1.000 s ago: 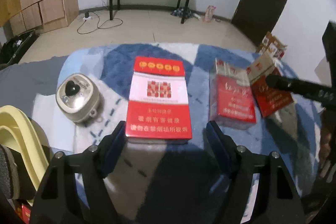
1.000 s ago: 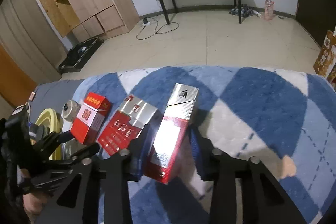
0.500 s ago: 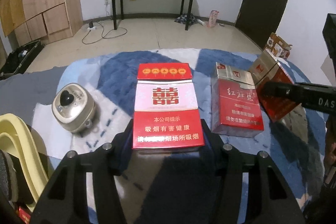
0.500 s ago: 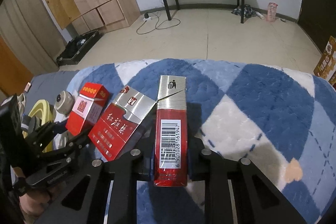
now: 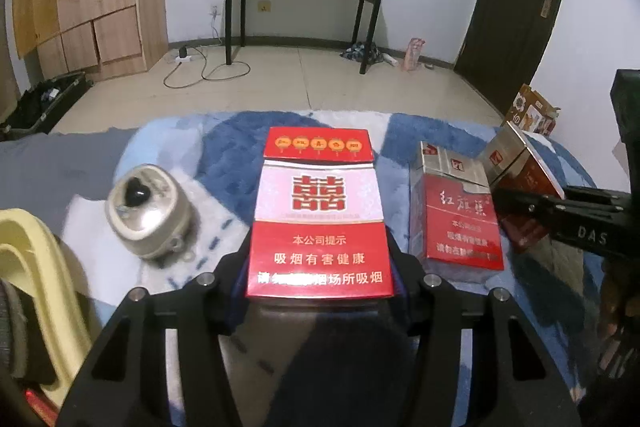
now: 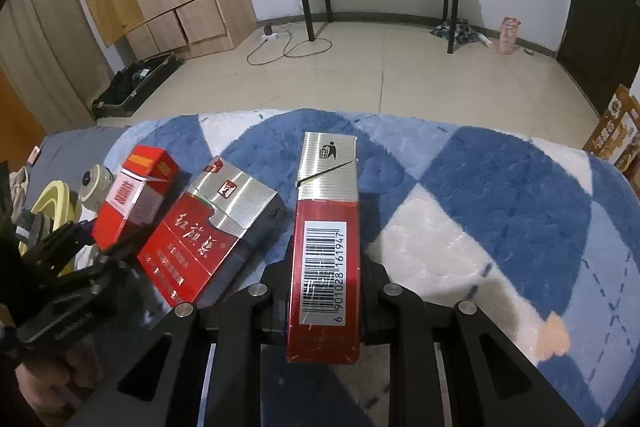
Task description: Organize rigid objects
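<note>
blanket (image 6: 500, 187) lies open rightward; packs (image 6: 208, 227) and maybe a tin (image 5: 146, 211) crowd left.

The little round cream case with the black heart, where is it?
In the left wrist view the round case sits on the blanket, left of the pack in the left gripper.

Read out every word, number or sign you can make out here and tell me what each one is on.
"本公司提示", "吸烟有害健康", a large "囍": front of the red and white pack in the left claw.
"6 901028 161947", a barcode, a bin sign: side of the silver and red pack in the right claw.
"DAS": right claw's arm.
Brush script on the middle pack: too blurred.
</note>
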A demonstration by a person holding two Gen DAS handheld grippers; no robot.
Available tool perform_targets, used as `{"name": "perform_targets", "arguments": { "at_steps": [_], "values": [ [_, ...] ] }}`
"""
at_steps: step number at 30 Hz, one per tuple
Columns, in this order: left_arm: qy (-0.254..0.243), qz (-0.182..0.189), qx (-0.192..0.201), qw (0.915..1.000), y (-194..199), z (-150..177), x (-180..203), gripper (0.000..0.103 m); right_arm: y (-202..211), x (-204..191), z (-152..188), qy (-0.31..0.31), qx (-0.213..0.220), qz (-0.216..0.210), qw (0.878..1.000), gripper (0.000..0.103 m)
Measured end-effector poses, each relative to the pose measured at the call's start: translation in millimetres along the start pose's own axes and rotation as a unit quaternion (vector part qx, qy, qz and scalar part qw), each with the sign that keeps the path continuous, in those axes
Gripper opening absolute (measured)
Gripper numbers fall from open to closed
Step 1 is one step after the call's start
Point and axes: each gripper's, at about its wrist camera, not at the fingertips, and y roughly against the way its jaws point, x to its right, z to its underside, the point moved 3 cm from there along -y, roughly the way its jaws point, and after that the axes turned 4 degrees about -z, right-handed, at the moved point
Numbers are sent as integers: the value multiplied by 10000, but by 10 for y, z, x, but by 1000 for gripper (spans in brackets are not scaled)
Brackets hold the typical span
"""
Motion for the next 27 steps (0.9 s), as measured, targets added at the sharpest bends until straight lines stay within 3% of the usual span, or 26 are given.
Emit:
{"name": "perform_targets", "arguments": {
  "at_steps": [3, 7, 10, 14, 18, 19, 24, 27],
  "values": [
    [-30, -60, 171, 9998, 227, -66, -50, 57, 56, 34, -13, -24, 37, -51, 10000, 20],
    [42, -213, 583, 9981, 707, -207, -217, 57, 378, 112, -72, -156, 444, -355, 9983, 20],
    [27, -628, 890, 9940, 1192, -263, -462, 57, 655, 139, -105, -229, 803, -608, 9946, 20],
    [396, -1312, 1129, 9841, 1777, -175, -1027, 57, 995, -97, -116, 48, 1148, -1056, 9877, 20],
    [1167, -2222, 851, 9642, 2091, 111, -1747, 57, 1167, -673, -40, 692, 1178, -1511, 9790, 20],
    [1316, -2286, 790, 9613, 2110, 184, -1876, 57, 1156, -892, 18, 908, 1087, -1629, 9764, 20],
    [1828, -2029, 235, 9617, 1903, 552, -2371, 57, 997, -1708, 212, 1651, 578, -1913, 9658, 20],
    [2196, -2108, -168, 9524, 1719, 773, -2641, 57, 770, -2208, 272, 2115, 178, -1761, 9612, 20]
  ]
}}
